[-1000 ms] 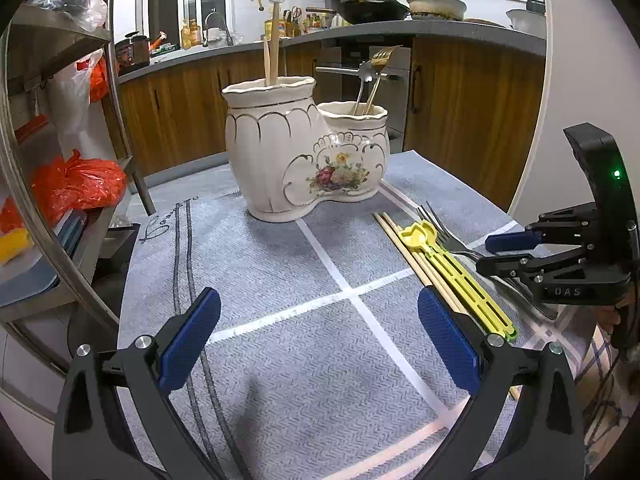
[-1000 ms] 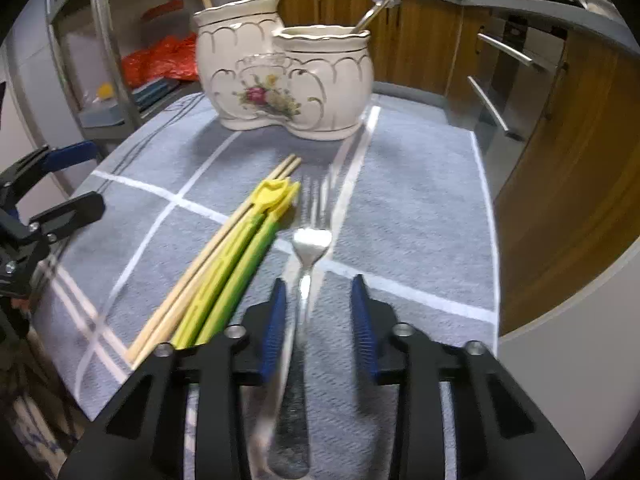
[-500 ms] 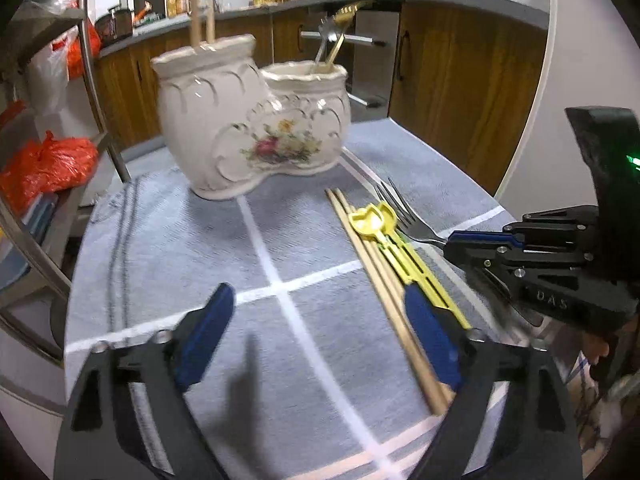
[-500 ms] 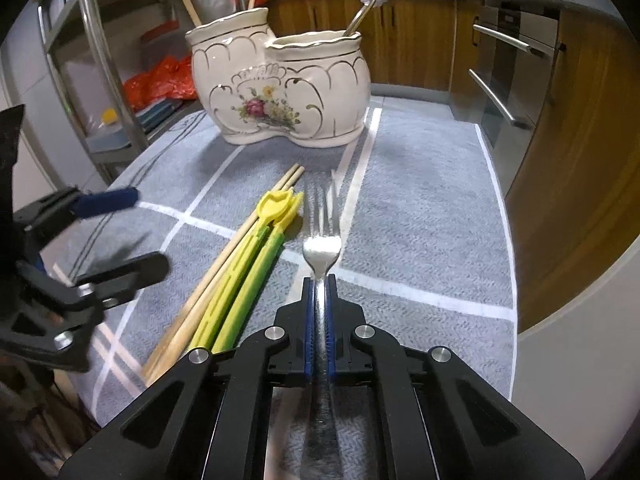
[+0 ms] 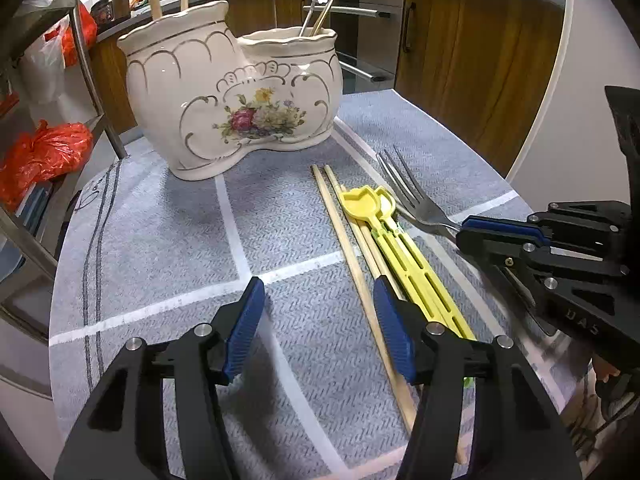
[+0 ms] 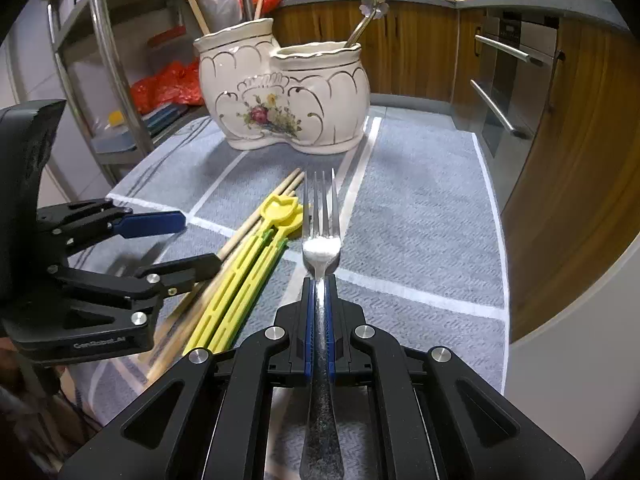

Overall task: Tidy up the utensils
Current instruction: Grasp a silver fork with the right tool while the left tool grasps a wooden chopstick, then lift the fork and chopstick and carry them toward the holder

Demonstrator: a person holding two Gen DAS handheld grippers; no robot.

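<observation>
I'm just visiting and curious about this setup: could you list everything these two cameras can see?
Utensil holder: one, cream ceramic with flowers and two compartments, at the far end of the cloth.
Wooden sticks: two, in the taller compartment.
Metal utensils: two handles, silver and gold, in the lower compartment.
Fork: one, silver, clamped by its handle.
Yellow utensils: two, plastic, lying side by side on the cloth.
Chopsticks: a wooden pair, lying beside the yellow utensils.
Cloth: one, grey with white lines, covering the table.
Red bags: several, on the metal rack.
Left gripper: jaws have just been closing, nothing pinched yet.
Right gripper: shut on the fork.
</observation>
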